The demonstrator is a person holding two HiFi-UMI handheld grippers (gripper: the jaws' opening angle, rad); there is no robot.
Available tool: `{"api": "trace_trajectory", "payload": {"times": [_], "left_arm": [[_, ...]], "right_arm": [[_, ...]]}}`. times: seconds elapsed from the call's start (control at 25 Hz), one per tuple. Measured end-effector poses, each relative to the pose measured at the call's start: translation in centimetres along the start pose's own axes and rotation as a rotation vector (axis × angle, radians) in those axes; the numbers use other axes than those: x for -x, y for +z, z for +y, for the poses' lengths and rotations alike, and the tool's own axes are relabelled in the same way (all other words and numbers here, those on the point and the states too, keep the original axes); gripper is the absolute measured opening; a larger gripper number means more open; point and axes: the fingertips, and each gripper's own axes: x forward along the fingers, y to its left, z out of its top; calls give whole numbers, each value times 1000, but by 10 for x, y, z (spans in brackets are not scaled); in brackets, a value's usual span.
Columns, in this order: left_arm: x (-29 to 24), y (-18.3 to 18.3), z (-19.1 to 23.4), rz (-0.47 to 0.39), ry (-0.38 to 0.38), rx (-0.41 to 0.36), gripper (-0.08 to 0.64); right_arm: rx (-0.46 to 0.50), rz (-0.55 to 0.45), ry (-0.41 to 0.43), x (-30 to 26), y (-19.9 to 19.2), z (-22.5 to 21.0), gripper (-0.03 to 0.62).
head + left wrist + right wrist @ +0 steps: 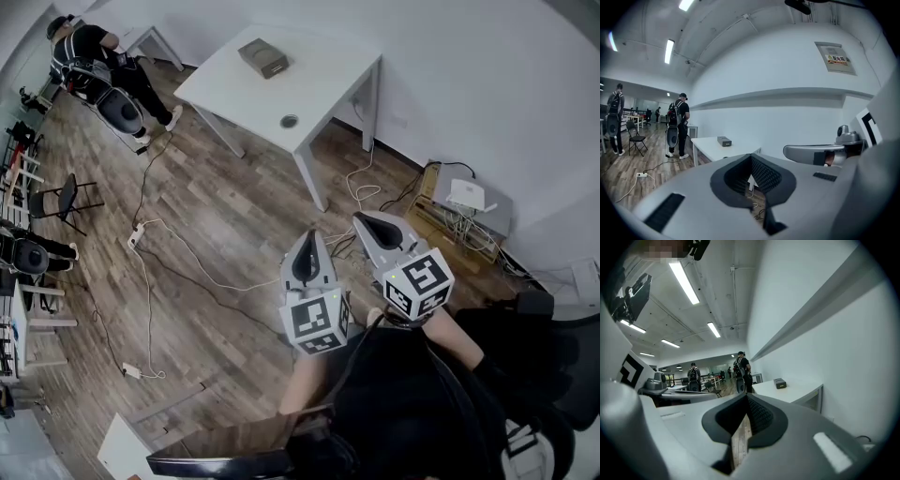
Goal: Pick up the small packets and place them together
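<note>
Head view: steep look down on a plank floor point(225, 216) in a white-walled room.
Desk point(323, 80): white, upper middle of the frame, close to the wall.
Box point(263, 58): small, grey-brown, lying on the desk near its upper edge. Too small to tell whether it holds the packets.
Hole point(289, 121): round, in the desk top, lower right of the box.
Left tongs point(309, 236): lower middle of the frame, over the floor, well apart from the desk. Clenched, with nothing between the pads.
Right tongs point(362, 221): just right of the left tongs, tip aimed toward the upper left. Clenched and empty.
Power strip point(136, 235): white, corded, on the floor at left.
Router point(466, 195): white, low against the wall at right, among wires.
Person point(98, 66): upper left corner, in dark clothes.
Chair point(66, 199): dark, at the left edge.
Left gripper view: desk and box left of centre beyond the pads, right tongs at the right of the frame.
Right gripper view: desk and box right of centre, a strip of floor seen through the slit between the pads.
</note>
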Motion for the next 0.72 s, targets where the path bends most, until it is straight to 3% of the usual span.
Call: {"api": "trace_trajectory", "payload": {"times": [0.32, 0.72], "left_arm": [[15, -3, 33, 2, 91, 74, -2], [52, -35, 92, 2, 267, 175, -2]], "right_arm": [[-85, -63, -20, 19, 1, -13, 2], [-89, -4, 39, 11, -41, 0, 1]]}}
